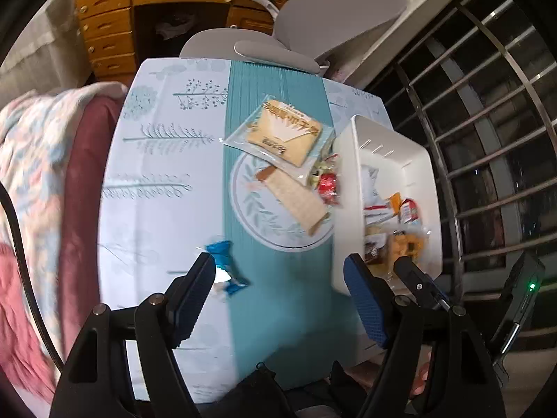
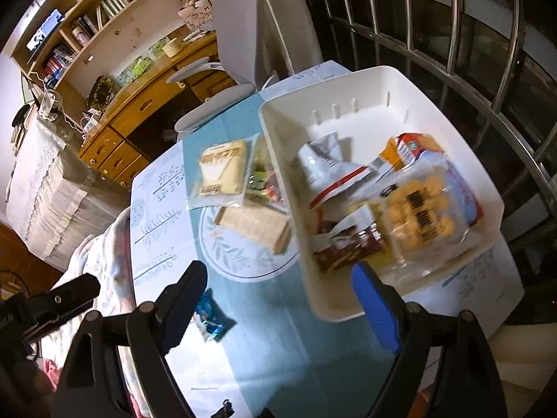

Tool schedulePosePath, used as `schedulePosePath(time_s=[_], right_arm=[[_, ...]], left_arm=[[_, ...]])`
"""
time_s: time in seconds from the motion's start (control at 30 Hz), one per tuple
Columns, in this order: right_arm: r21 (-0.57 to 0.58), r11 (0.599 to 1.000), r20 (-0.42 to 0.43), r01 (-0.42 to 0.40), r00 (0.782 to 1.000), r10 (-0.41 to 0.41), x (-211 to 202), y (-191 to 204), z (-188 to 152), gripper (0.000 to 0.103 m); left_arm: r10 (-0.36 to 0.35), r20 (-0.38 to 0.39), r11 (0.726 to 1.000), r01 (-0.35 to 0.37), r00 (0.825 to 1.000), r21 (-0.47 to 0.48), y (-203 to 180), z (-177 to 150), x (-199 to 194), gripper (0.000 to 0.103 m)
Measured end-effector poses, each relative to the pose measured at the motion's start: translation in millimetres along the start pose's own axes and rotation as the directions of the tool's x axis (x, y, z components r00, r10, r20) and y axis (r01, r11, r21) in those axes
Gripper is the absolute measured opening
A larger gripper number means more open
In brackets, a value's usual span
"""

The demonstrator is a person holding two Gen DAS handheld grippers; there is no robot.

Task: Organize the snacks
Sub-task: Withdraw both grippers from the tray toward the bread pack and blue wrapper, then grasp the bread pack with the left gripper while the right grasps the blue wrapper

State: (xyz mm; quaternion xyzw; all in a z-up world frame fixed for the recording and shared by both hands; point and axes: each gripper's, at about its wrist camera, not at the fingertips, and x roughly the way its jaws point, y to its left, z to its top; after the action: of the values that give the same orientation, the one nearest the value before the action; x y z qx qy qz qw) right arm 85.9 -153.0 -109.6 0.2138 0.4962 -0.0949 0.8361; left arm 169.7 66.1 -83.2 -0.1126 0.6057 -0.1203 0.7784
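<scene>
- Left wrist view: the left gripper [image 1: 278,296] hangs over the table [image 1: 156,209] with its jaws spread wide and nothing between them.
- A blue candy [image 1: 226,268] lies on the cloth just beside the left finger [image 1: 193,299], partly behind its tip; whether they touch cannot be told.
- Farther off, a clear bread pack [image 1: 282,132] lies on the teal runner [image 1: 278,296], overlapping a long cracker pack [image 1: 296,198] set across the round leaf print.
- Small red and green sweets [image 1: 327,183] sit between those packs and the white bin [image 1: 351,160], close against its wall.
- The bin stands at the table's right side and holds several packets, all blurred.
- The right gripper's dark finger shows past the bin's near corner.
- Right wrist view: the right gripper [image 2: 282,299] is also wide apart and empty, above the runner, with its blue finger [image 2: 377,310] in front of the bin's near corner.
- The bin [image 2: 417,80] holds a bag of round yellow biscuits [image 2: 417,223], a grey-and-red pouch [image 2: 327,167], an orange packet [image 2: 414,146] and a brown bar [image 2: 351,247].
- The blue candy [image 2: 212,317] lies just beside the left finger.
- The bread pack [image 2: 221,170] and cracker pack [image 2: 254,226] lie left of the bin, outside it.
</scene>
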Motion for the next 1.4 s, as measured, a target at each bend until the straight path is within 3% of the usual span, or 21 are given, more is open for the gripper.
schedulePosePath(time_s=[0.23,0.47,0.8,0.87,1.07,1.27,1.4], right_arm=[[-0.041,0.999,0.048,0.026,0.999,-0.024,7.1,42.2,-37.9,0.086],[-0.141,0.990,0.040,-0.001,0.999,0.006,25.8,77.2,-61.0,0.086],[-0.264,0.964,0.010,-0.044,0.999,0.049,68.8,103.4,-71.6,0.086],[-0.298,0.953,-0.006,-0.052,0.999,0.053,78.6,107.7,-73.3,0.086],[-0.366,0.927,-0.064,-0.081,0.996,0.062,104.2,116.7,-80.3,0.086],[-0.422,0.902,-0.112,-0.089,0.993,0.045,123.7,122.2,-86.7,0.084],[-0.442,0.893,-0.143,-0.085,0.989,0.024,134.0,122.8,-91.2,0.069]], left_arm=[[0.010,-0.048,0.994,-0.004,0.999,0.111,44.0,21.3,-1.3,0.075],[-0.030,-0.097,0.987,0.045,0.995,0.153,65.9,72.0,8.1,0.075],[-0.049,-0.131,0.982,0.071,0.990,0.173,50.6,150.1,43.1,0.077],[-0.057,-0.144,0.981,0.082,0.988,0.176,43.7,163.4,52.4,0.083],[-0.079,-0.216,0.974,0.122,0.973,0.193,19.2,194.1,93.7,0.098],[-0.059,-0.322,0.965,0.137,0.945,0.223,-2.0,203.2,148.0,0.099],[-0.040,-0.385,0.959,0.144,0.922,0.245,-13.9,198.7,185.0,0.099]])
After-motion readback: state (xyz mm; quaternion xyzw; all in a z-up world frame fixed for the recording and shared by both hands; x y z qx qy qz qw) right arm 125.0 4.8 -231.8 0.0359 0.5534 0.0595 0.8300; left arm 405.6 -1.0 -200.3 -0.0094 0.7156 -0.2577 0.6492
